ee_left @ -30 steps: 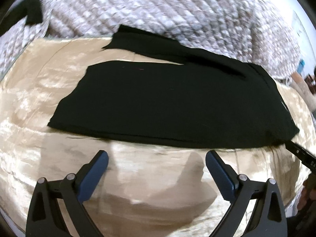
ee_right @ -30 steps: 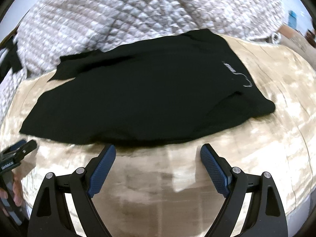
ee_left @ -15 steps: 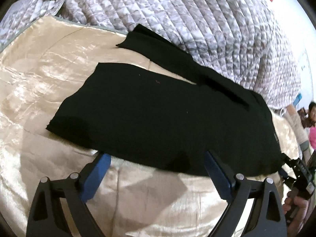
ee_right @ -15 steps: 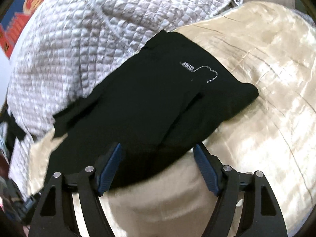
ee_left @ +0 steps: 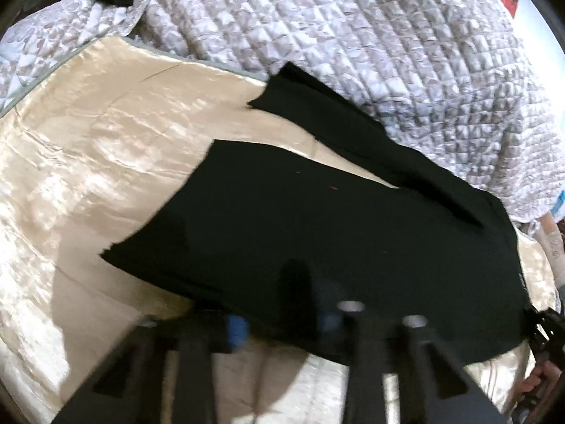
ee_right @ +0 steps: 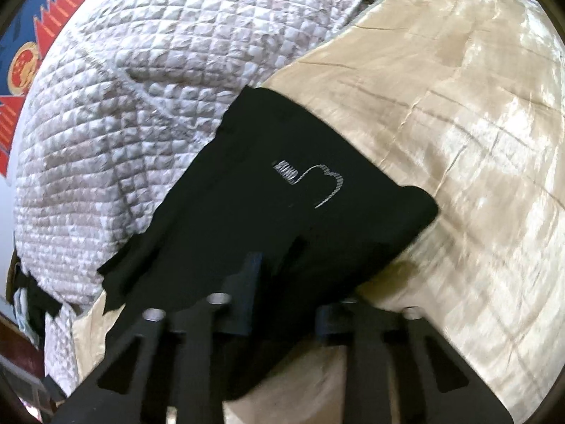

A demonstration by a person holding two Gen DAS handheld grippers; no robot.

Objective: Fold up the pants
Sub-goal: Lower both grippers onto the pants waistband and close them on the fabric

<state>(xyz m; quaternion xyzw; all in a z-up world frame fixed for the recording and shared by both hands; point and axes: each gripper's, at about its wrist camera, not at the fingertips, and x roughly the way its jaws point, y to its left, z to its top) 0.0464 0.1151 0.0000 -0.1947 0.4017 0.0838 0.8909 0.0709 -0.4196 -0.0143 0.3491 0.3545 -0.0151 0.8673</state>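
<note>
At the bottom of each frame the left gripper (ee_left: 282,304) and right gripper (ee_right: 282,293) have come forward since half a second ago, their blurred fingers now narrowed over the near edge of the black pants (ee_left: 317,233), though whether they grip the cloth I cannot tell. A small white logo (ee_right: 310,183) sits mid-frame, its lettering unreadable. The pants lie on a shiny beige bedspread (ee_right: 459,141), with a grey quilted blanket (ee_left: 353,53) above and a red-and-blue poster (ee_right: 28,53) upper left

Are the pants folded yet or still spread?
Partly folded: the pants lie flat on the satin cover with one leg over the other, the lower leg splaying out behind.
</note>
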